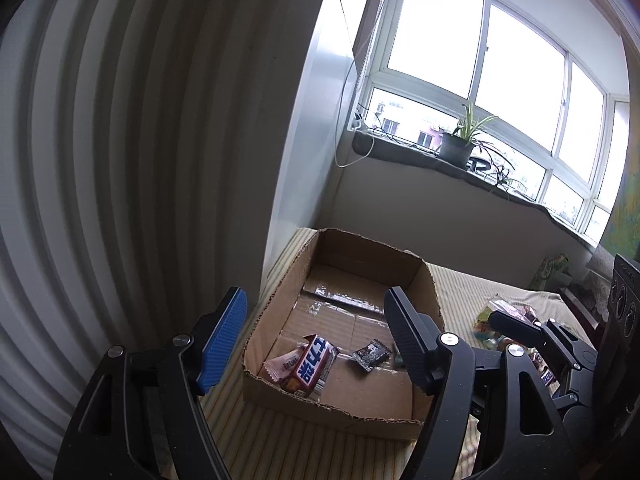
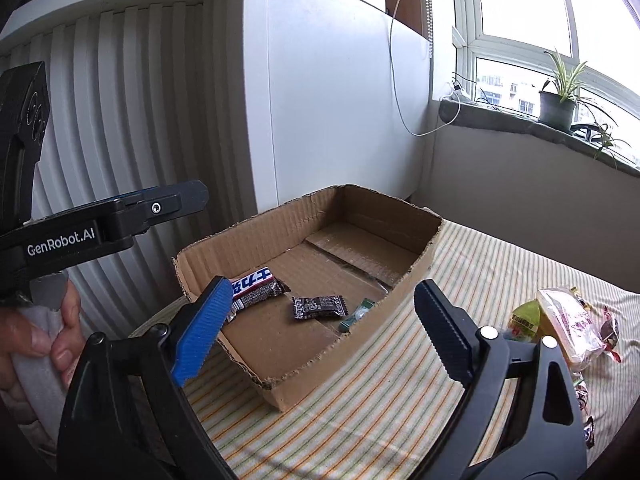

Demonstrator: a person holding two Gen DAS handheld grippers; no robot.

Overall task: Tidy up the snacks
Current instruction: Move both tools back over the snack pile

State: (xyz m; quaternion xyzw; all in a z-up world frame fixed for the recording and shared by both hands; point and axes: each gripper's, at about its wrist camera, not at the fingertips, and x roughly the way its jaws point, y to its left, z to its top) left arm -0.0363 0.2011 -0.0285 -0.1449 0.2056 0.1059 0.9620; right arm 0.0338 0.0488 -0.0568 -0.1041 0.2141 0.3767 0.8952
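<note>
Your left gripper [image 1: 316,344] and right gripper [image 2: 324,320] both gape with nothing between the ribbed pads. The snacks – a glossy bar [image 2: 256,284], a crinkled dark wrapper [image 2: 319,306] – lie in the shallow, torn-edged cardboard box [image 2: 400,300] on striped cloth [image 2: 480,264].

A shallow, open brown cardboard box [image 2: 416,284] with torn edges sits on striped cloth. Inside, toward seven o'clock, lie a red-white-blue chocolate bar [image 1: 314,364], a pink wrapped sweet [image 1: 278,368], a dark wrapped candy [image 2: 319,306] and a small green sweet [image 2: 357,313]. Loose snack packets [image 2: 568,326] lie outside at three o'clock.
</note>
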